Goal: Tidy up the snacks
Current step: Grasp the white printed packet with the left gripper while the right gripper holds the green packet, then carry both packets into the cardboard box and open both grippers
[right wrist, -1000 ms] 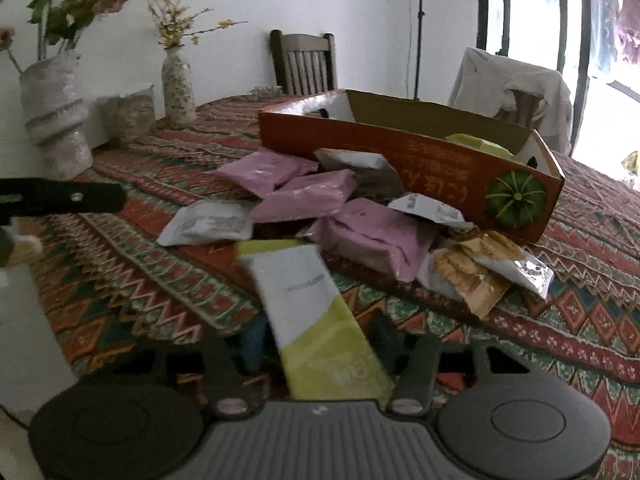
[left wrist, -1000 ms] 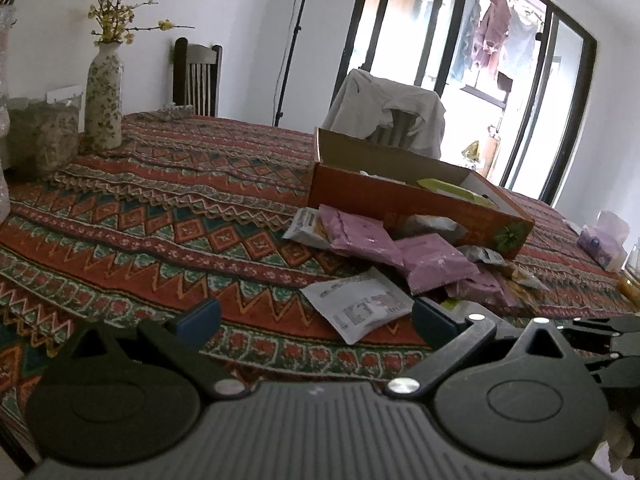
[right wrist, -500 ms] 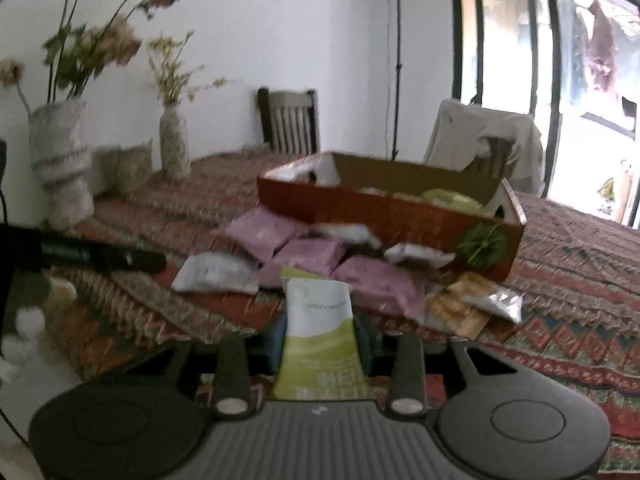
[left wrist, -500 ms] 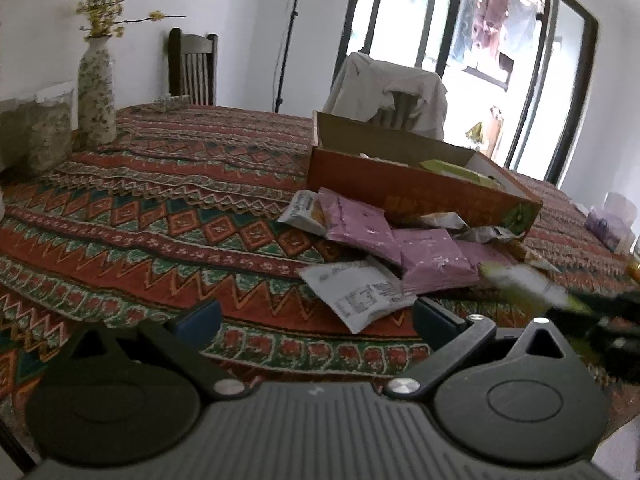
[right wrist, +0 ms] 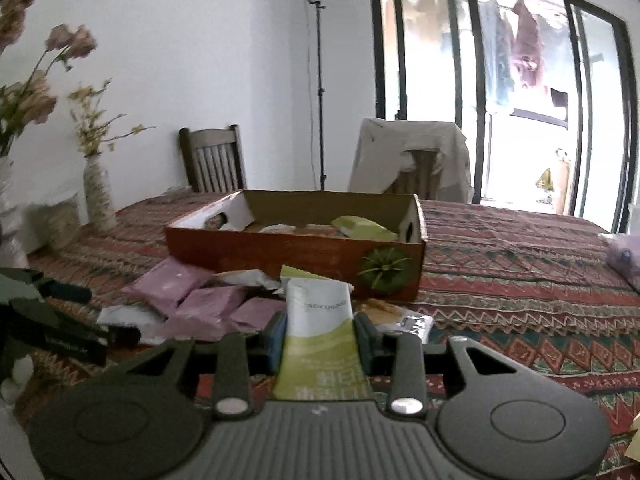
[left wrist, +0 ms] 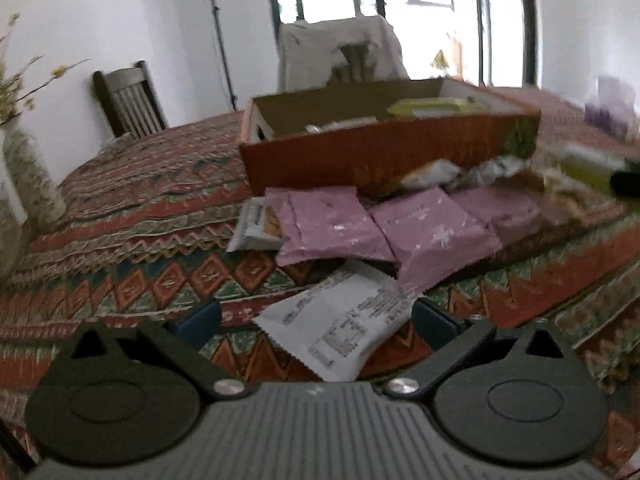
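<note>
— Right gripper (right wrist: 320,334) first: we are seeing its two pads pressing on the sides of a green-and-white snack packet (right wrist: 318,336), which is standing upright between them, above the patterned tablecloth (right wrist: 520,280).

— And we are reading the left gripper (left wrist: 316,322) as spread wide, with nothing clamped. A white packet (left wrist: 340,326) with printed text is lying flat on the cloth between its blue-tipped fingers (left wrist: 198,324), and we are not seeing either pad touching it.

— Where are we placing the rest of the snacks?

— We are finding most of them in a loose heap on the cloth, just in front of the orange cardboard box (right wrist: 296,250). Pink packets (left wrist: 332,230) are lying side by side there, overlapping, with a white-and-yellow packet (left wrist: 258,226) tucked against their left edge. Brown and silver wrappers (right wrist: 404,318) are lying near the box's corner with the green emblem.

— And inside the box?

— We are making out a yellow-green packet (right wrist: 362,228) leaning toward the right end, plus a few pale wrappers on the floor of the box that are too blurred for us to tell apart.

— Around the table, we are noticing a speckled vase (right wrist: 98,192) with yellow sprigs by the wall, a wooden chair (right wrist: 214,160), and a second chair draped in light cloth (right wrist: 412,156).
</note>
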A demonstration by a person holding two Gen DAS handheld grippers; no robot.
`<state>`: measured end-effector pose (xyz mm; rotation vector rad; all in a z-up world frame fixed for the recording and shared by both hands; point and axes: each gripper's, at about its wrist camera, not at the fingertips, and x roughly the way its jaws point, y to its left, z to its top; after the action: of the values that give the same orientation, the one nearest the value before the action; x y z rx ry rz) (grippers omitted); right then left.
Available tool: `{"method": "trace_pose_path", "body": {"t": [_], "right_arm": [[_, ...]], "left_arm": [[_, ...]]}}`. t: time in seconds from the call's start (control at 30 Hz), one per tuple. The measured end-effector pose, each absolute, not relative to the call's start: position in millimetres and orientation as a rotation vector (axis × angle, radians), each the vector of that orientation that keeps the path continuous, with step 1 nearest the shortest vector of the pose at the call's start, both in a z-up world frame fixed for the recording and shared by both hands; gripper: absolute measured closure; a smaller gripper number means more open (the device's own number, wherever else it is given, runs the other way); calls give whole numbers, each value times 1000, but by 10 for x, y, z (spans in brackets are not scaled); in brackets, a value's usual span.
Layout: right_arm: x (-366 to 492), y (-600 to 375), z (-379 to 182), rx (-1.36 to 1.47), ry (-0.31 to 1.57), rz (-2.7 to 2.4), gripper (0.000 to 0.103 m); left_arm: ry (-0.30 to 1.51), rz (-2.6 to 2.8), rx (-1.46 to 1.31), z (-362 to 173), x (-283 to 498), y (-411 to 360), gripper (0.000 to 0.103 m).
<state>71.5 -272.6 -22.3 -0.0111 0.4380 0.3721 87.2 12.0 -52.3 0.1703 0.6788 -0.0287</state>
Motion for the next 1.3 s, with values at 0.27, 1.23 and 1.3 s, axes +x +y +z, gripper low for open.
{"method": "trace_pose_path", "body": {"t": [0.27, 1.23, 1.3], "right_arm": [[767, -2706, -265, -2, 440, 375, 68], [1010, -2507, 131, -9, 318, 390, 67], [1143, -2488, 179, -4, 307, 388, 67]], "left_arm": [[691, -119, 108, -572, 889, 182, 30], [440, -84, -20, 176, 837, 206, 61], [430, -80, -31, 250, 976, 195, 61]]}}
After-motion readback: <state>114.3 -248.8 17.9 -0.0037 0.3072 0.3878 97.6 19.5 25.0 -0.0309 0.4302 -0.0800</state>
